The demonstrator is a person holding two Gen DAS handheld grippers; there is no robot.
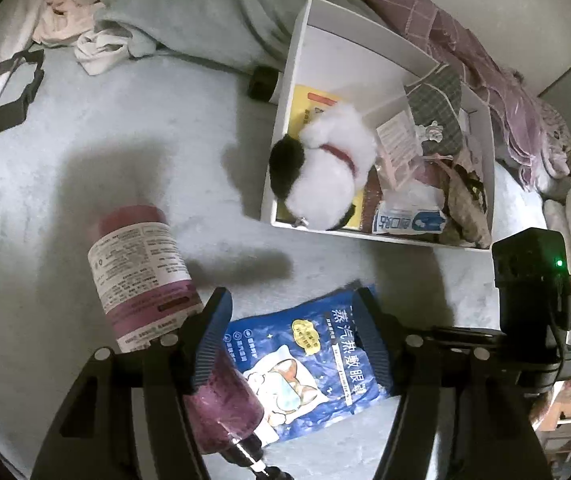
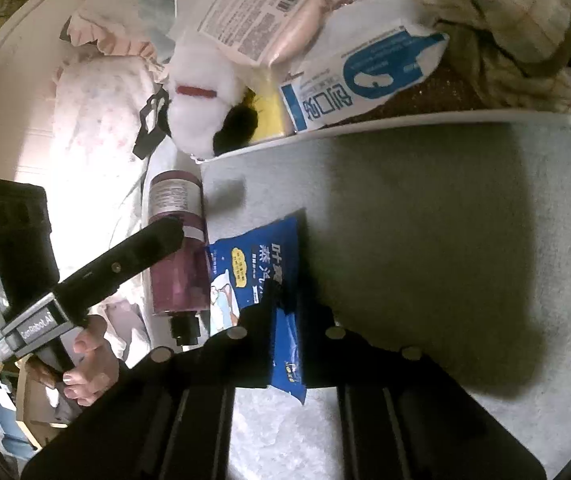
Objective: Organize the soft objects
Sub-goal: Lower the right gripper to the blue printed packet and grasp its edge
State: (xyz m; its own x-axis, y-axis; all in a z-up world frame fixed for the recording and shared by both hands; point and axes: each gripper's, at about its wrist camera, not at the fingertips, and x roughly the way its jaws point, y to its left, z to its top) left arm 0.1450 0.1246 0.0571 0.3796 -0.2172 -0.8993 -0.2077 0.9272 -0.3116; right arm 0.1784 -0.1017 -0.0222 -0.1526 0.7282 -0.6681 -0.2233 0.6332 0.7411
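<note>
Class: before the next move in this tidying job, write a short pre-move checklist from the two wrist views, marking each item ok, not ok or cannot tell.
1. Left gripper open around the blue packet: ok.
2. Right gripper gripping the packet: cannot tell.
3. Purple bottle clear of the left fingers: not ok, it lies against one.
4. White box has free space: ok, far end bare.
5. Plush toy inside the box: ok.

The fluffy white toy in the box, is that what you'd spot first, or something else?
Yes, the fluffy white plush dog with a black ear and red collar stands out, lying in the white box on the grey bedspread. Nearer, a bright blue eye-mask packet lies between the open fingers of the left gripper. Beside it lies a purple bottle.
</note>
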